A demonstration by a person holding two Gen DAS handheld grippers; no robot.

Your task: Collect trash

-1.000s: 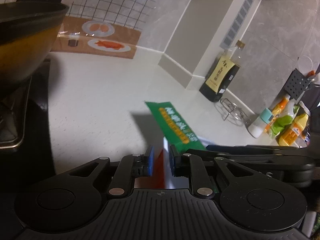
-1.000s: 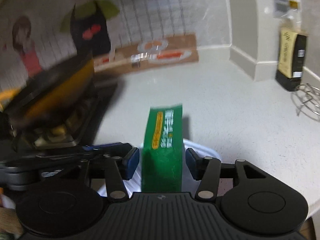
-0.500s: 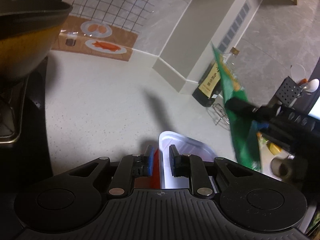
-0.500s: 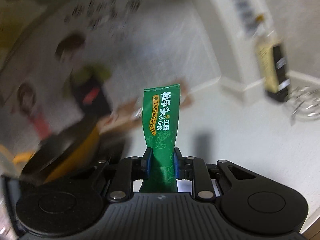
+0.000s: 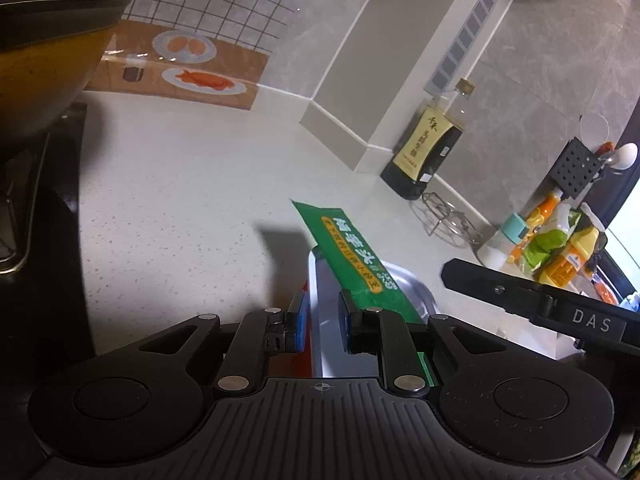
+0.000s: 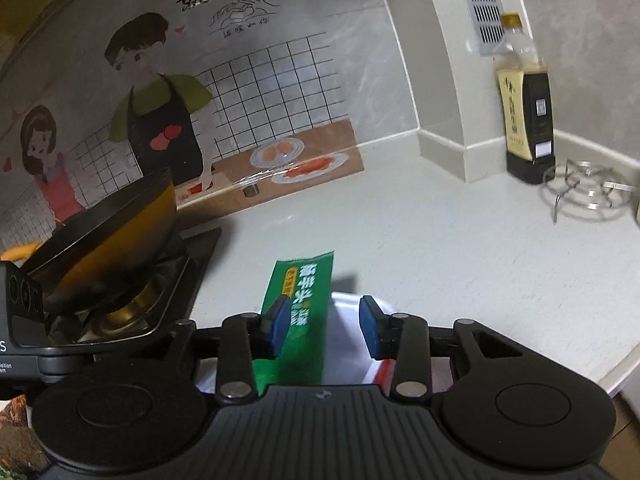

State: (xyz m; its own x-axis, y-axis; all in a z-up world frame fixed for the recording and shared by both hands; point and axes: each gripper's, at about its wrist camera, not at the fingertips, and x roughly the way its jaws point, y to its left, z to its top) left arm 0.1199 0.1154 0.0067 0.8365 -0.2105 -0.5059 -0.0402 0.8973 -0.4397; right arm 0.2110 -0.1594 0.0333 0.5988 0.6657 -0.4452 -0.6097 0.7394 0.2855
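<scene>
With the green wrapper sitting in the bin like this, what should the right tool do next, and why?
Probably back the right tool away from the green wrapper. Its jaws are opening, one pad looks clear of the wrapper, and the wrapper leans on the rim of the white bin that the left tool grips. Drawing back should let it drop in.

pale speckled counter (image 5: 192,184), grey marbled wall (image 6: 360,64) with cartoon cooking mural (image 6: 160,120), dim light

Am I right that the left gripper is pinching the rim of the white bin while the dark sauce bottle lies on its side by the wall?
Not quite: the sauce bottle stands upright by the wall, as the right wrist view shows. The left gripper does pinch the rim of the white bin.
</scene>
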